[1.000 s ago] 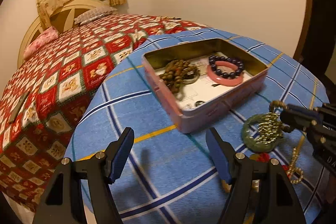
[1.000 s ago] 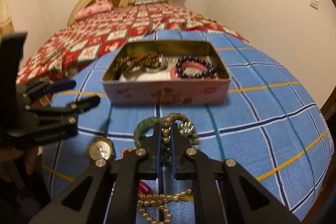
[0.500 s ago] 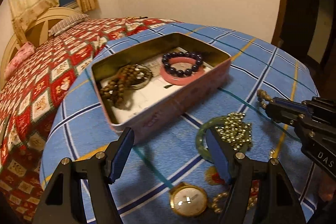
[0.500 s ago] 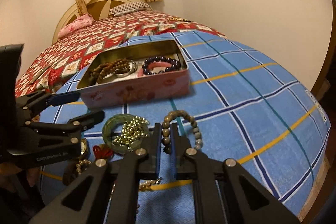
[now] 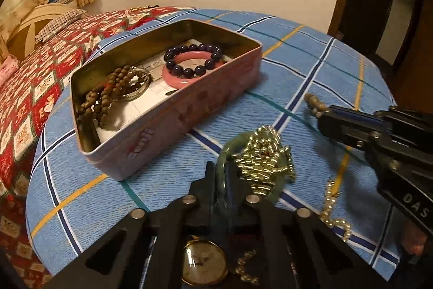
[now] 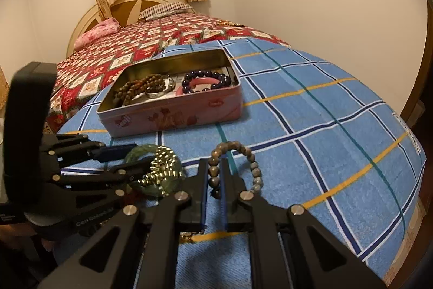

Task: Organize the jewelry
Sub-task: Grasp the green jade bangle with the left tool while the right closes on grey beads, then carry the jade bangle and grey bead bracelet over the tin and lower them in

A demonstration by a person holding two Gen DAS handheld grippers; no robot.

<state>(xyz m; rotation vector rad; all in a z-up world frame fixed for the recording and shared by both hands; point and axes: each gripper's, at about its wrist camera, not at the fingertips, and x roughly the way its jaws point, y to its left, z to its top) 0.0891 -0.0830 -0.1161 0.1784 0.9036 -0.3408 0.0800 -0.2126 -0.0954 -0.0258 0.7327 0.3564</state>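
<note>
A pink tin box [image 5: 189, 113] [image 6: 173, 118] stands open on the blue checked table. It holds a pink bangle [image 5: 189, 69], a dark purple bead bracelet [image 5: 193, 48] and brown prayer beads [image 5: 108, 94]. My left gripper [image 5: 219, 175] [image 6: 135, 156] is shut on a green jade bangle [image 5: 230, 151] [image 6: 140, 151] with a gold bead chain [image 5: 265, 156] piled on it. My right gripper [image 6: 213, 167] [image 5: 322, 113] is shut on a grey-brown bead bracelet [image 6: 251, 161], held just above the cloth to the right of the jade bangle.
A gold watch [image 5: 203, 262] and a pearl chain [image 5: 333, 202] lie on the cloth near the front. A bed with a red quilt [image 6: 162, 45] is behind the table. The table edge curves off at right [image 6: 406, 180].
My left gripper moved right and forward and closed on the jade bangle. My right gripper carried the bead bracelet rightward, away from the pile.
</note>
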